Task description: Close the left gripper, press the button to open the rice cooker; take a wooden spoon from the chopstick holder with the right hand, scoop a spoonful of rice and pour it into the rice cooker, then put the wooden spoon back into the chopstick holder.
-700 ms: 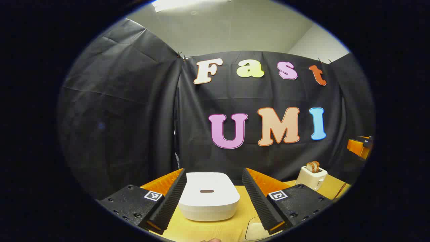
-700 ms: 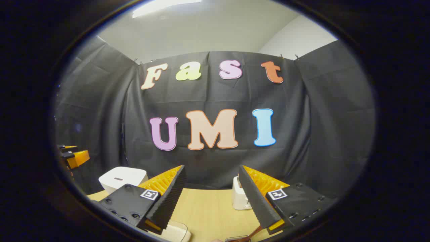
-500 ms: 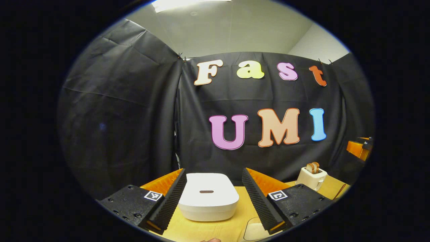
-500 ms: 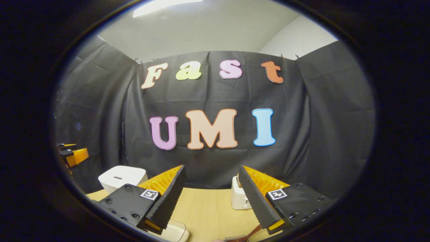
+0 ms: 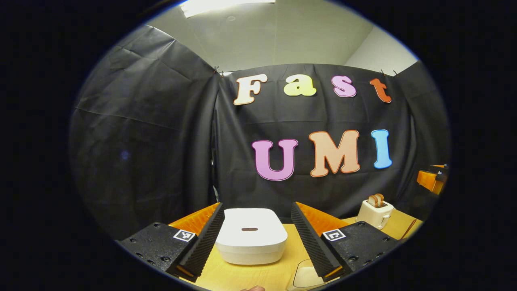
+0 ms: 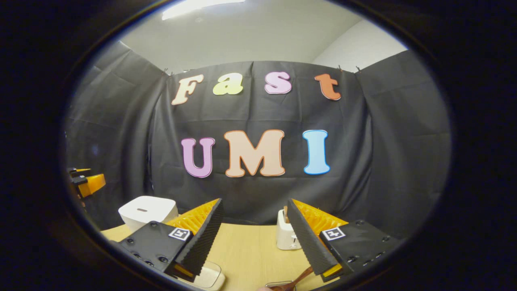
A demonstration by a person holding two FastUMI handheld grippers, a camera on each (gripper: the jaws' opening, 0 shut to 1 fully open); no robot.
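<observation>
Rice cooker, lid down, sits on the wooden table framed between the spread, empty fingers of the left gripper, while the right gripper likewise gapes wide, grasping nothing, a wooden spoon below it.

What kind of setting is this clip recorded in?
Likely a staged kitchen booth: black cloth wall, light wooden table, closed white rice cooker, cream toaster holding bread slices.
</observation>
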